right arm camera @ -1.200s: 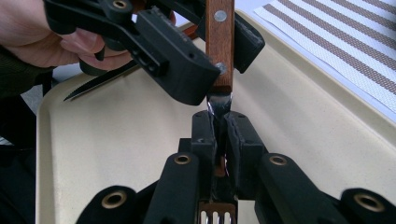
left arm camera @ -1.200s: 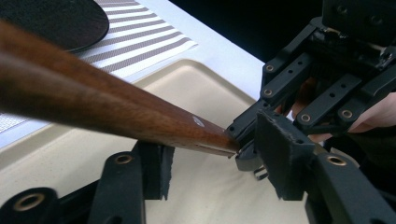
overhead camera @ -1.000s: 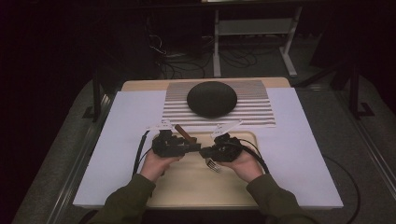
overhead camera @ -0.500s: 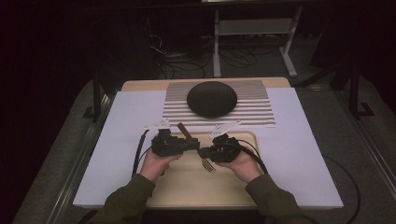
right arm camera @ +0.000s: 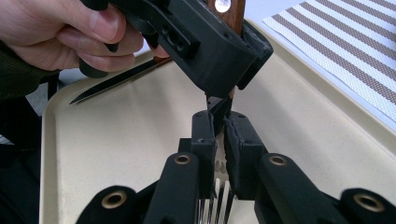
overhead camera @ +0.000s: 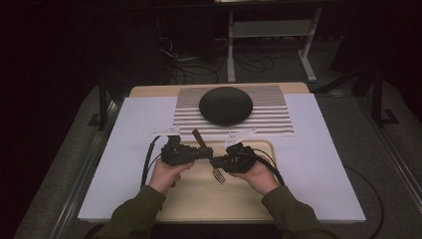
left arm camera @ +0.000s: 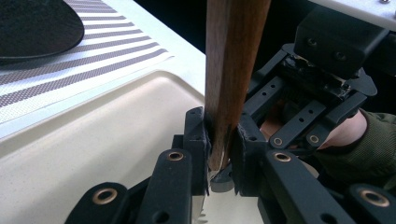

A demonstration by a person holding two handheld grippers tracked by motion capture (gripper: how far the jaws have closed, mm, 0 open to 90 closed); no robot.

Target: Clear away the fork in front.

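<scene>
High view showed both hands over a beige tray (overhead camera: 249,201) on the surface, the left gripper (overhead camera: 201,152) and the right gripper (overhead camera: 217,163) meeting tip to tip near the tray's far edge. Between them was a fork (overhead camera: 218,174) with a wooden handle (overhead camera: 198,137); the handle rose behind the left gripper and the tines hung under the right one.

Left gripper view showed its fingers (left arm camera: 195,140) clenched on the lower end of the wooden handle (left arm camera: 231,70), one pad on each side, touching the wood; the jaws had just been closing on it. The handle stood nearly upright above the fingers.

Right gripper view showed its fingers (right arm camera: 203,140) grasping the metal neck of the fork, with the tines (right arm camera: 215,203) pointing down below the pads. A dark knife (right arm camera: 116,83) lay on the tray (right arm camera: 116,140) behind the left hand (right arm camera: 60,32).

Farther off, a dark bowl (overhead camera: 226,105) sat upside down on a striped mat (overhead camera: 278,114).
</scene>
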